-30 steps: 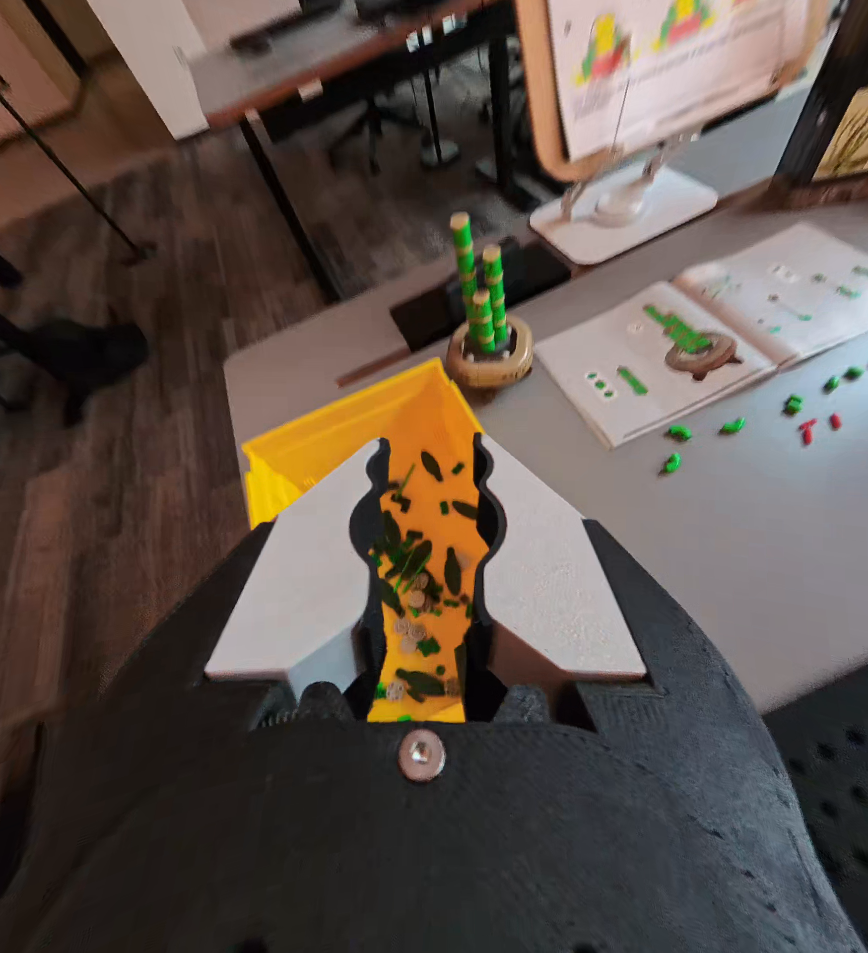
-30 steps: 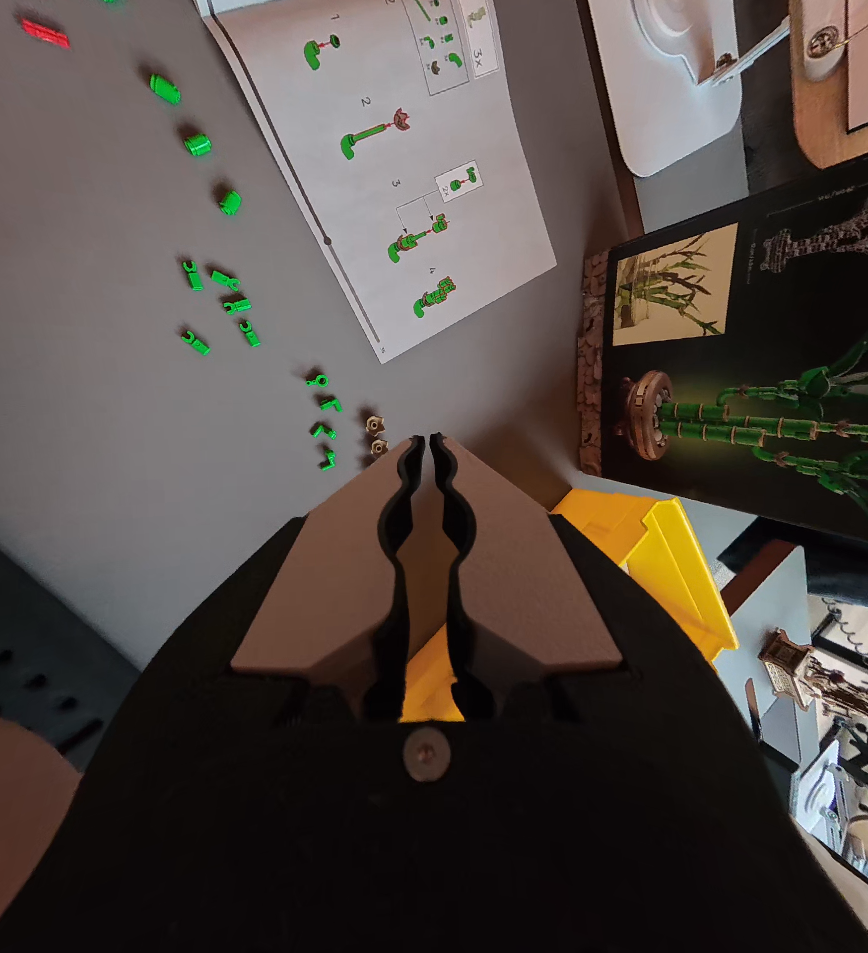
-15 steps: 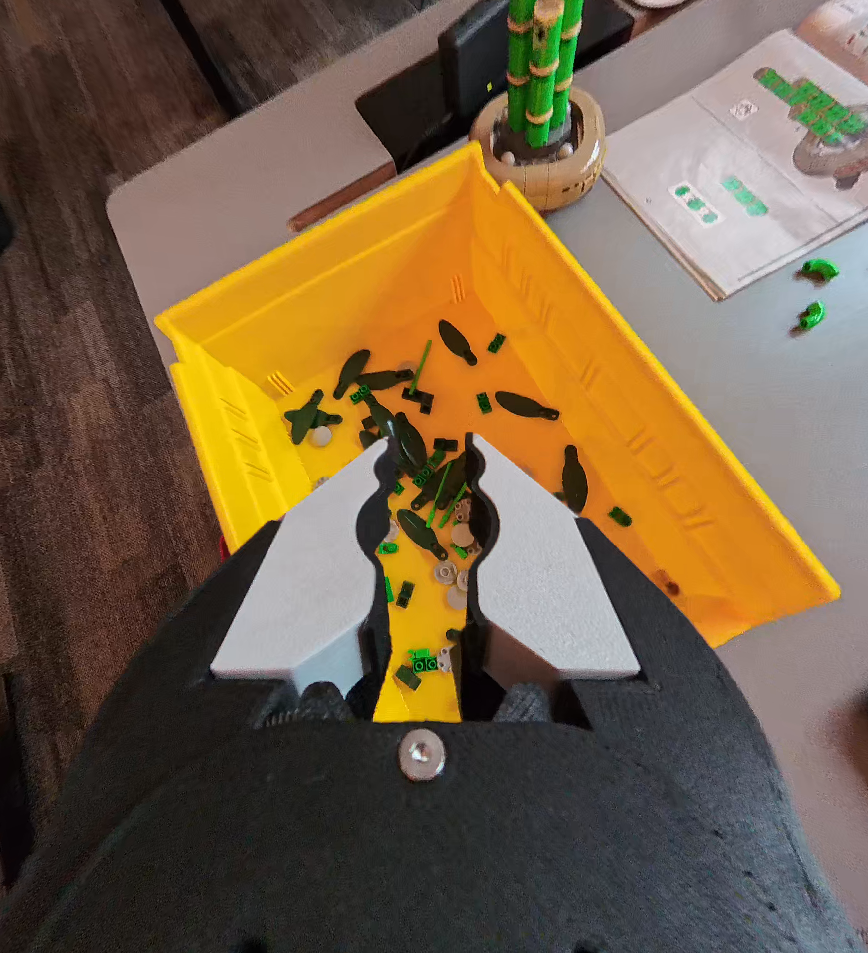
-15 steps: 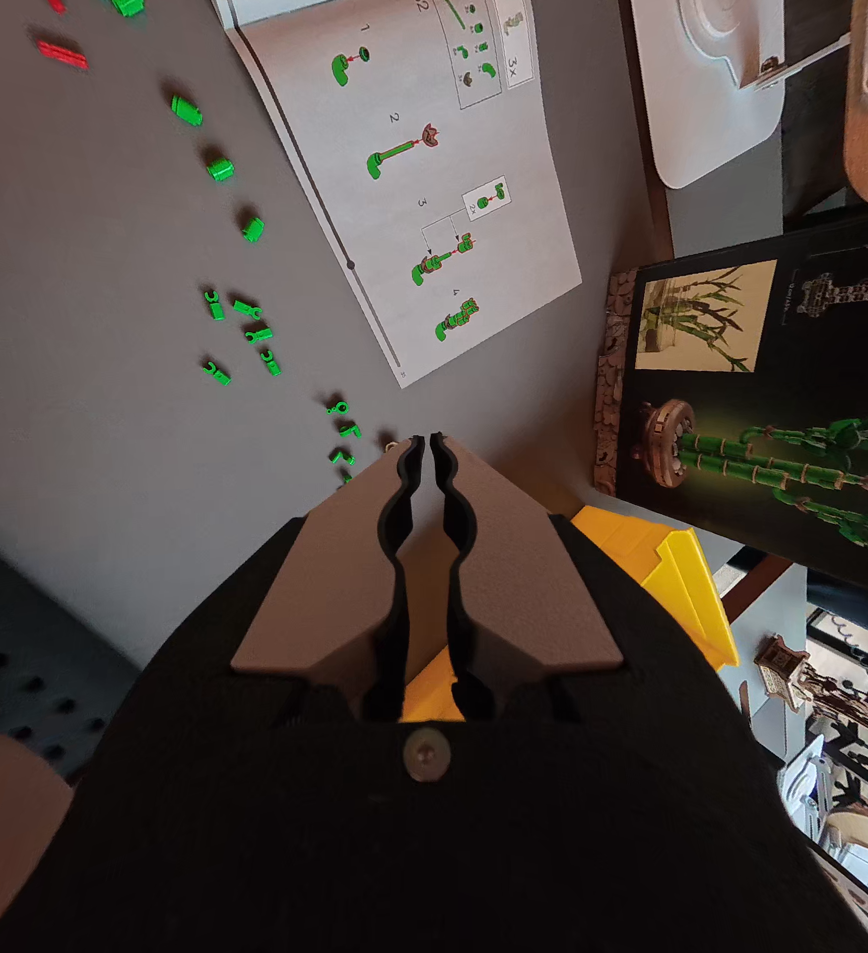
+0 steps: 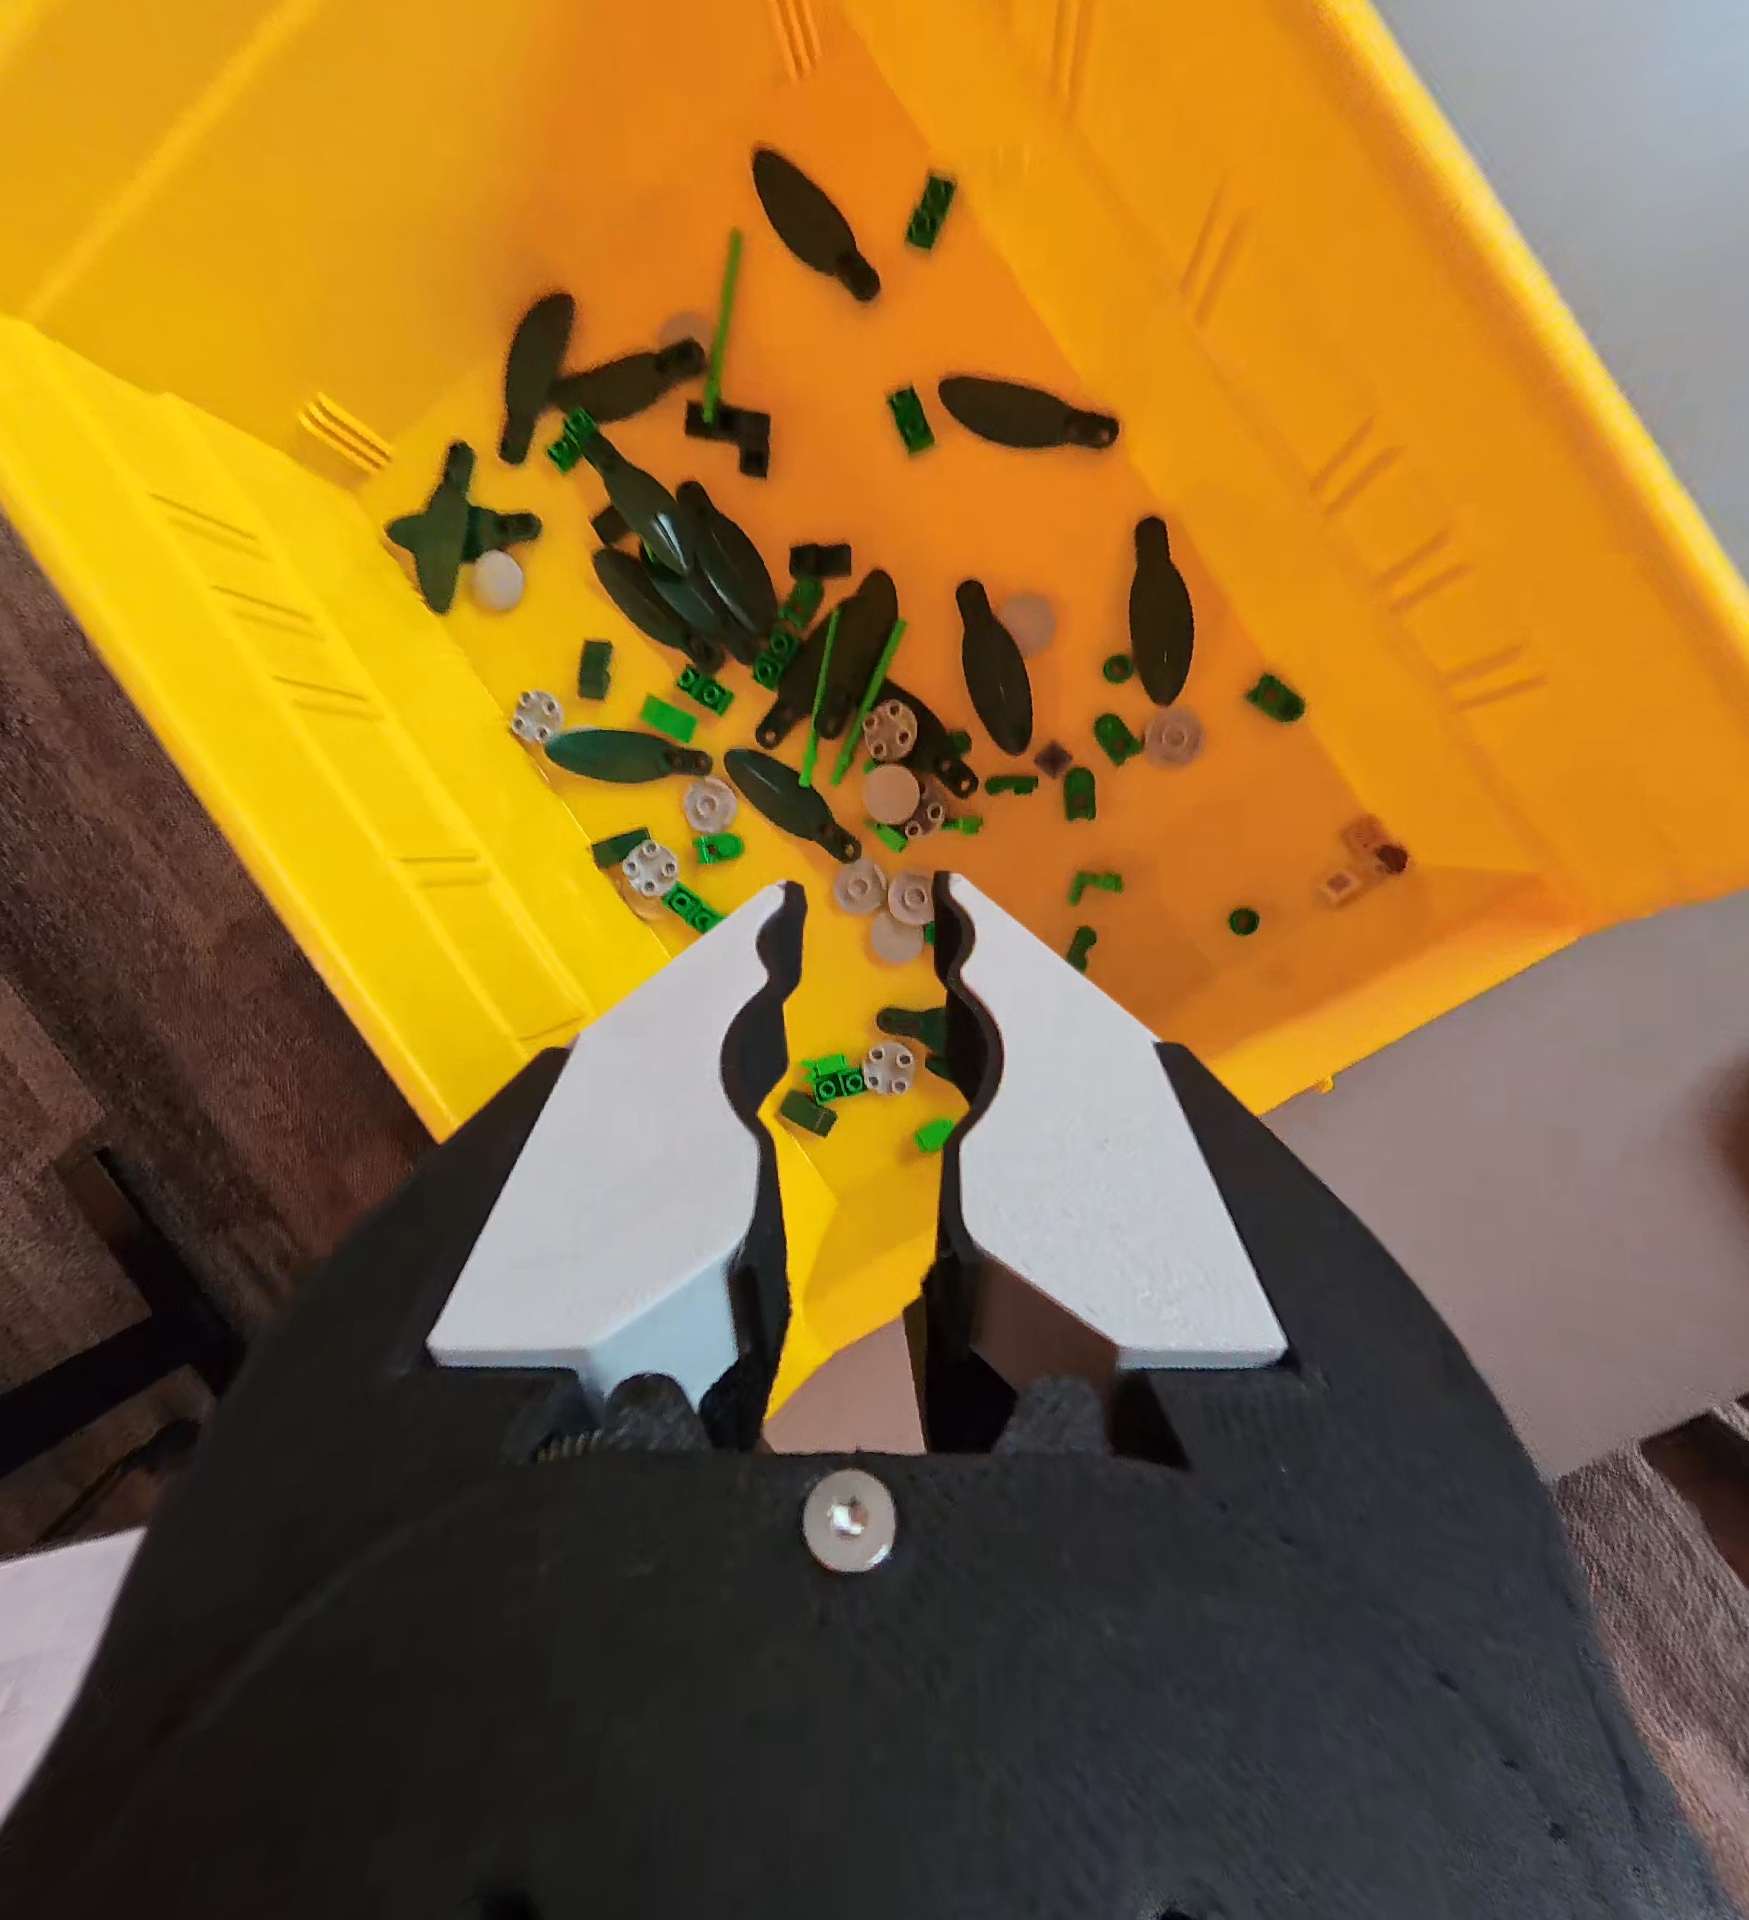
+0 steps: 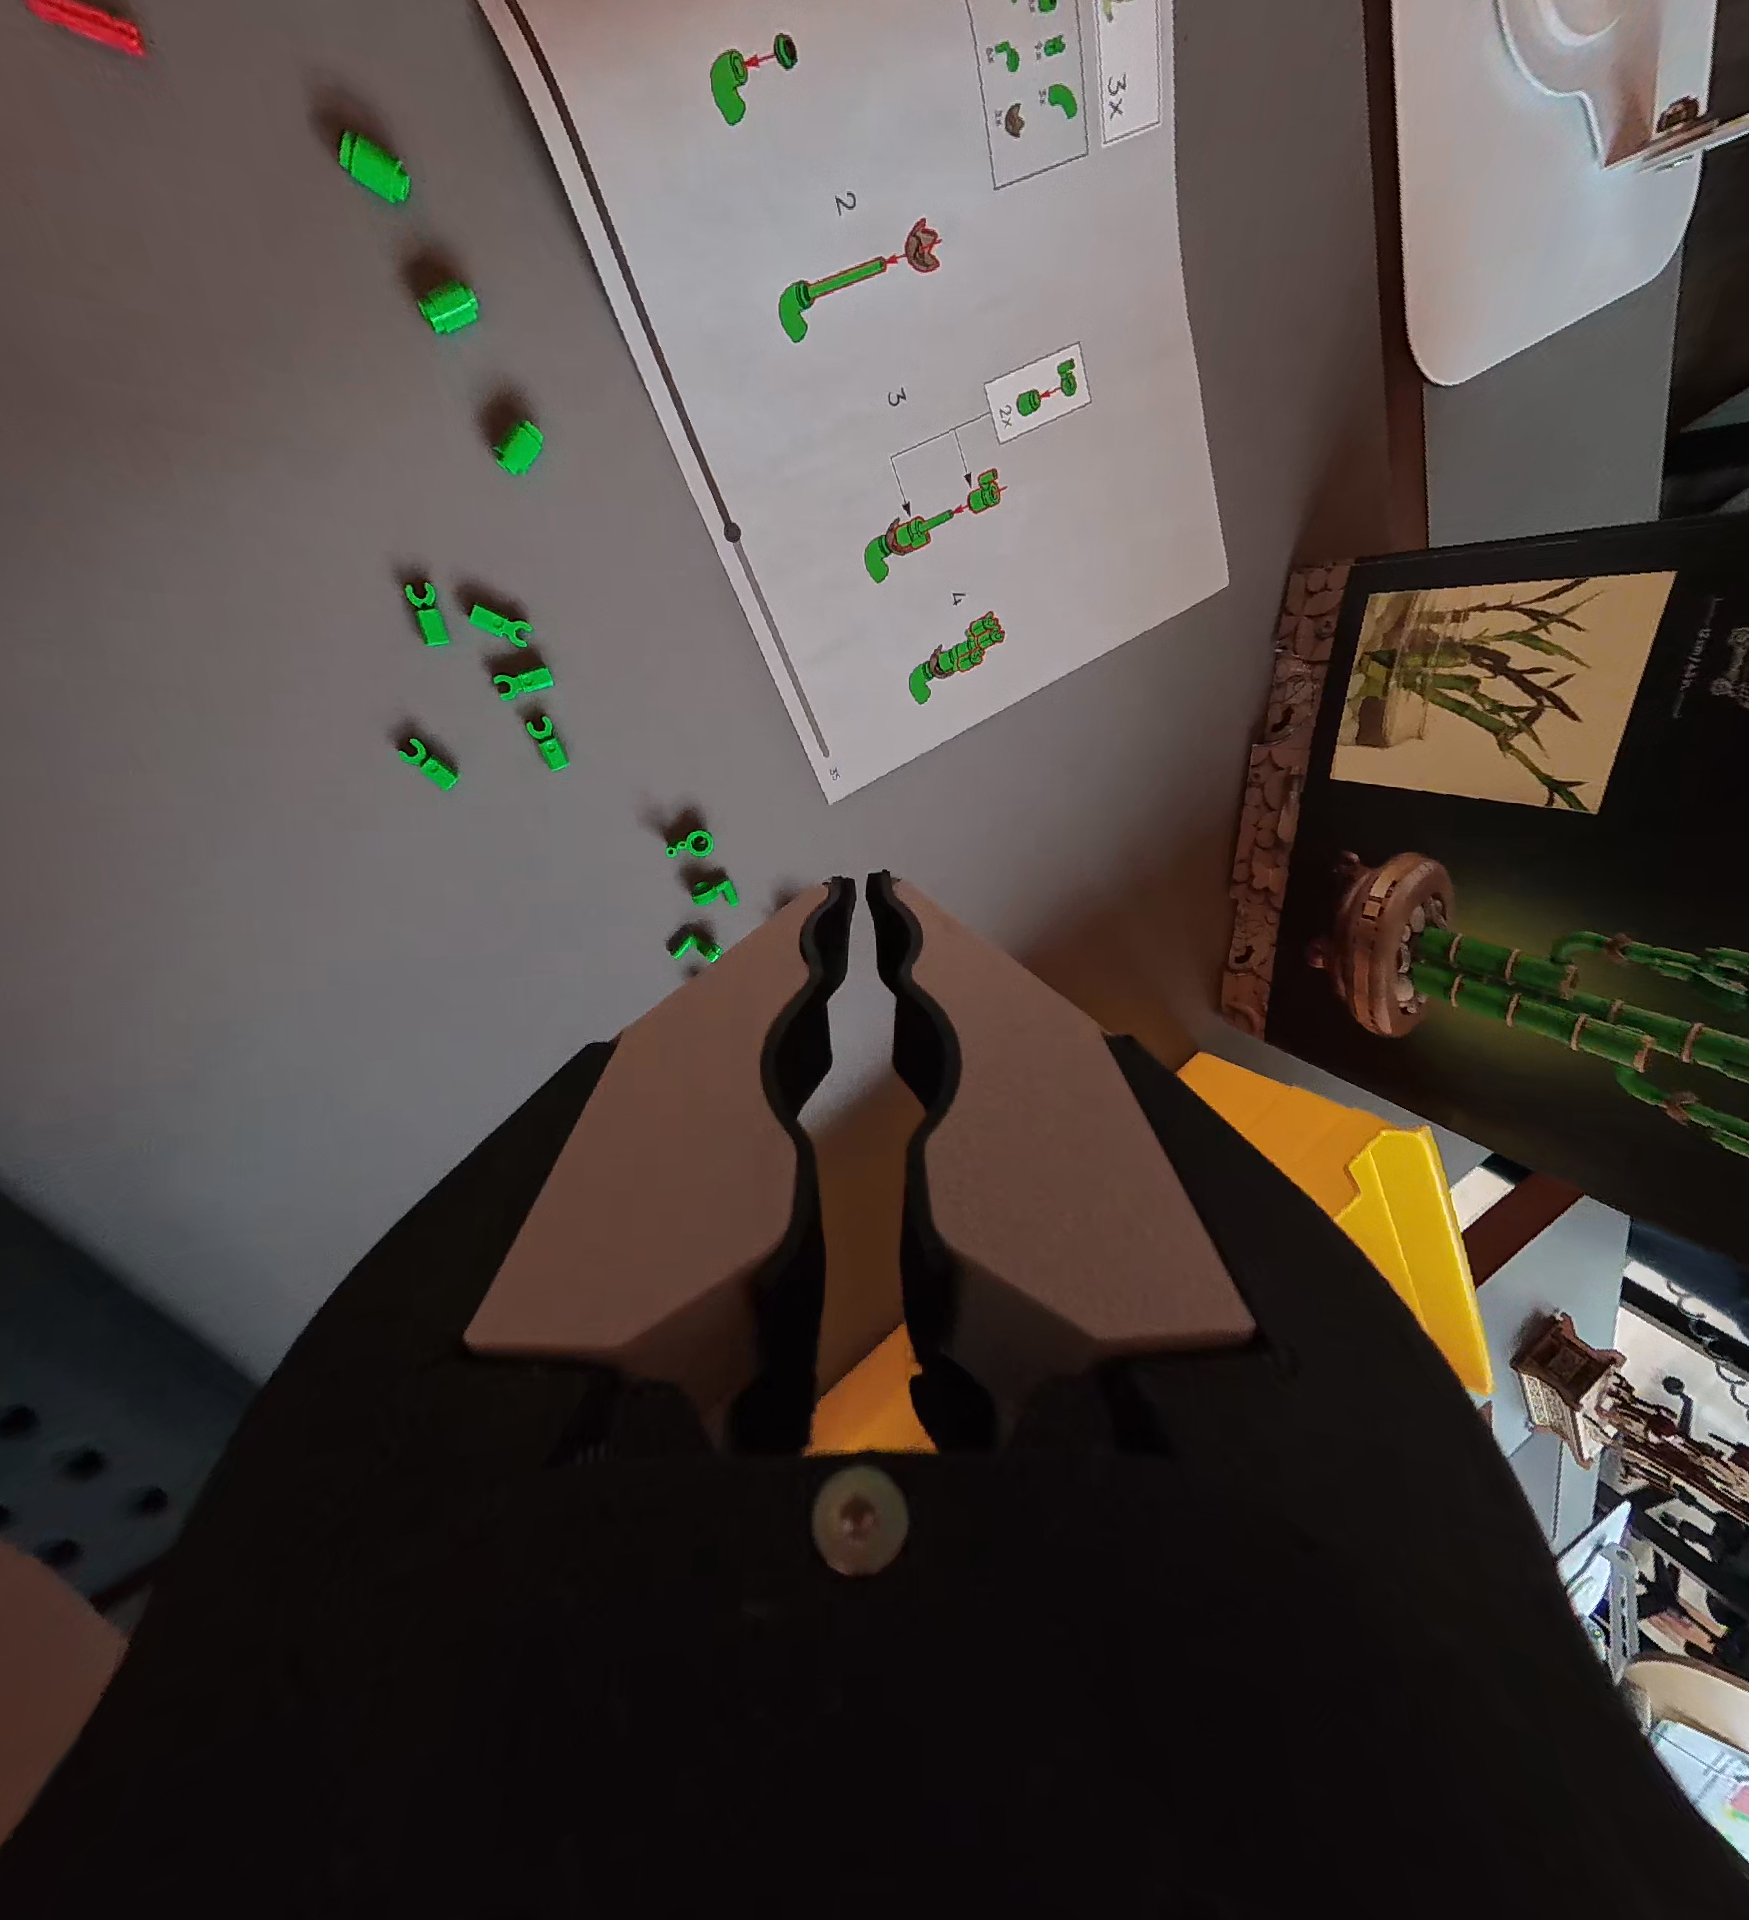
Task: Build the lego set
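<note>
My left gripper (image 5: 868, 891) is open and empty, pointing down into a yellow bin (image 5: 257, 665). The bin holds several dark green leaf pieces (image 5: 995, 670), grey round plates (image 5: 891, 795), thin green rods (image 5: 722, 322) and small green parts. Grey round plates (image 5: 911, 896) lie just past the fingertips. My right gripper (image 6: 859, 885) is shut and empty above the grey table (image 6: 174, 831). Small bright green clip pieces (image 6: 496, 675) and green cylinders (image 6: 449, 307) lie left of and beyond it. The open instruction booklet (image 6: 1057, 582) lies ahead.
The set's black box (image 6: 1535, 1039) with the bamboo picture stands right of the booklet. A second yellow bin (image 6: 1389, 1226) sits to the right below it. A red piece (image 6: 91, 21) lies at the far left. The table edge and wood floor (image 5: 70, 935) are left of the bin.
My left gripper has moved forward and down toward the yellow bin, which now fills the view; the bamboo model and booklet have left it. The right gripper has barely shifted and stays shut.
</note>
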A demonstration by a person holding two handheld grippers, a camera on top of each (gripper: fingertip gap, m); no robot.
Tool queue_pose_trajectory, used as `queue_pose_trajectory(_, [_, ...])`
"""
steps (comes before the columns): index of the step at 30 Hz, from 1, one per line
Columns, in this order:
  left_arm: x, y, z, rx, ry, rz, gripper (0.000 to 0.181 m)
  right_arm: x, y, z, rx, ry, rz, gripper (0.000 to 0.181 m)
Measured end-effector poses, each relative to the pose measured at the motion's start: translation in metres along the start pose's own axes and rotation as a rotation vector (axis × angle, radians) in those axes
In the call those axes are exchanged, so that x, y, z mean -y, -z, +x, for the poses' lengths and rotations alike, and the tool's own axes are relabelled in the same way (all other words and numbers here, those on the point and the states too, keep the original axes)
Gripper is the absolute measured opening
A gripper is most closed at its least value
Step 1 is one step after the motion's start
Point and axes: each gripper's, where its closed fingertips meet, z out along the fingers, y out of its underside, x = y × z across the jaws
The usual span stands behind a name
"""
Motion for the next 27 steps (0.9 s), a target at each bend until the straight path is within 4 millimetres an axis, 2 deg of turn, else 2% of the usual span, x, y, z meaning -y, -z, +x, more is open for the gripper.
queue_pose_trajectory(6, [-0.029, -0.018, 0.008, -0.039, -0.014, -0.191, 0.018, 0.0, -0.004, 0.002, 0.0, -0.005, -0.014, 0.003])
queue_pose_trajectory(14, [-0.035, -0.028, 0.02, -0.091, -0.02, -0.219, 0.019, 0.0, -0.01, 0.0, 0.012, -0.004, -0.033, 0.003])
queue_pose_trajectory(22, [-0.059, -0.031, -0.001, -0.035, 0.057, -0.338, 0.016, 0.001, -0.011, -0.001, 0.014, -0.003, -0.037, 0.003])
queue_pose_trajectory(27, [-0.069, -0.034, -0.007, -0.014, 0.087, -0.405, 0.018, 0.001, -0.013, -0.002, 0.019, -0.002, -0.039, 0.003])
